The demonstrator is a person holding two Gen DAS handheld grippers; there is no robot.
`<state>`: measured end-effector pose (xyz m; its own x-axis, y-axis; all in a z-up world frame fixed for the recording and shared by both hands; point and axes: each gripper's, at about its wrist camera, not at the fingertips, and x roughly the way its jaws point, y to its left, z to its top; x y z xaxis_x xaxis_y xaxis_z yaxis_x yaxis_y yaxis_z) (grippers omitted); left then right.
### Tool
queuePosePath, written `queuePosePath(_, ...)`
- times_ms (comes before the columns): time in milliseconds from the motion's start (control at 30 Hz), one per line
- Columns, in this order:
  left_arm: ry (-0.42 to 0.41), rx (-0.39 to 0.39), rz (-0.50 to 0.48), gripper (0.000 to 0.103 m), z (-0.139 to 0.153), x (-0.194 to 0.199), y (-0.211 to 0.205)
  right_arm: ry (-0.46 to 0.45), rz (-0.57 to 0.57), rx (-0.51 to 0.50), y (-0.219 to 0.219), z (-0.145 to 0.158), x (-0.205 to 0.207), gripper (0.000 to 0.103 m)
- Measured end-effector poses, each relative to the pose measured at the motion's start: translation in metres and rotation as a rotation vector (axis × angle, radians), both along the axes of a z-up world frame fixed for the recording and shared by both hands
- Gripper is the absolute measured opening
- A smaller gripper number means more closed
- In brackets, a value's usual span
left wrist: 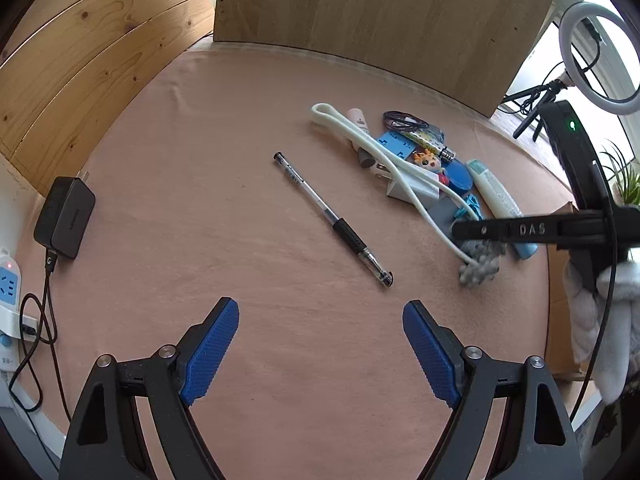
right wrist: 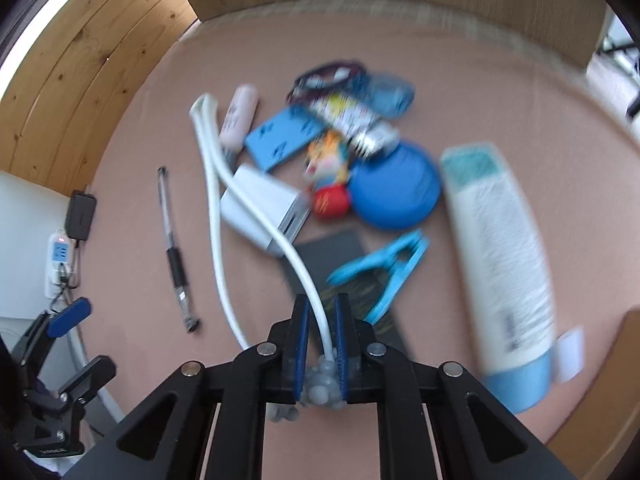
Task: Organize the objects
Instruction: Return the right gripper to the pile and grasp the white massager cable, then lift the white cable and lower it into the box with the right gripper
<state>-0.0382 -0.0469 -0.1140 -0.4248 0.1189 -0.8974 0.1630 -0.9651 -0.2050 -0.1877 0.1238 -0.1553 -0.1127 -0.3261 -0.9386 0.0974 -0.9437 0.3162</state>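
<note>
We see the left gripper (left wrist: 320, 344) held low over the pinkish table (left wrist: 200, 200), pointing forward and slightly down, with its blue-padded fingers (left wrist: 212, 350) spread wide and nothing between them. Just ahead of it a pen (left wrist: 332, 218) lies alone on the cloth, slanted, its black grip toward the gripper.

The right gripper (right wrist: 322, 344) reaches in from the right side of the table, and in the left wrist view it shows as a dark bar (left wrist: 520, 230) lying across the near end of the pile. Its jaws stand nearly together, clamped on the white cord (right wrist: 304, 268) and the grey knobbly ball (right wrist: 320, 388) at the cord's end. The ball sits deep between the blue pads (right wrist: 301, 356), and the cord runs forward out of them. A gloved hand (left wrist: 600, 312) shows at the right edge of the left wrist view, behind that gripper.

The cord loops away across a white charger block (right wrist: 264, 208) to its far bend near a pale pink tube (right wrist: 238, 120). The rest of the pile lies near the far right of the table: a blue card (right wrist: 280, 140), a small cartoon figure (right wrist: 326, 168), a blue round lid (right wrist: 396, 188), a light blue clip (right wrist: 380, 268) on a dark flat pad (right wrist: 332, 252), and a large white tube with a blue cap (right wrist: 500, 260). The right wrist view is blurred, so we cannot make out finer detail there.

A black power adapter (left wrist: 64, 218) lies at the table's left edge, well apart from the pile.
</note>
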Motion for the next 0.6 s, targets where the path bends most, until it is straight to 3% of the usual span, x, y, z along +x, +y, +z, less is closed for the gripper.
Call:
queuePosePath(333,-0.008,0.032,0.004,0.085,-0.007,-0.011,0.003,-0.010,-0.062,-0.117,-0.017,-0.005,0.050,0.011)
queuePosePath(467,-0.030,0.057,-0.019,0.076,-0.016,-0.019,0.015,-0.021,-0.110,-0.164,-0.013,-0.006,0.071,0.011)
queuePosePath(600,-0.060,0.084,-0.062,0.071,-0.029,-0.025,0.033,0.042,-0.087,-0.015,-0.013,0.002,0.082,0.014)
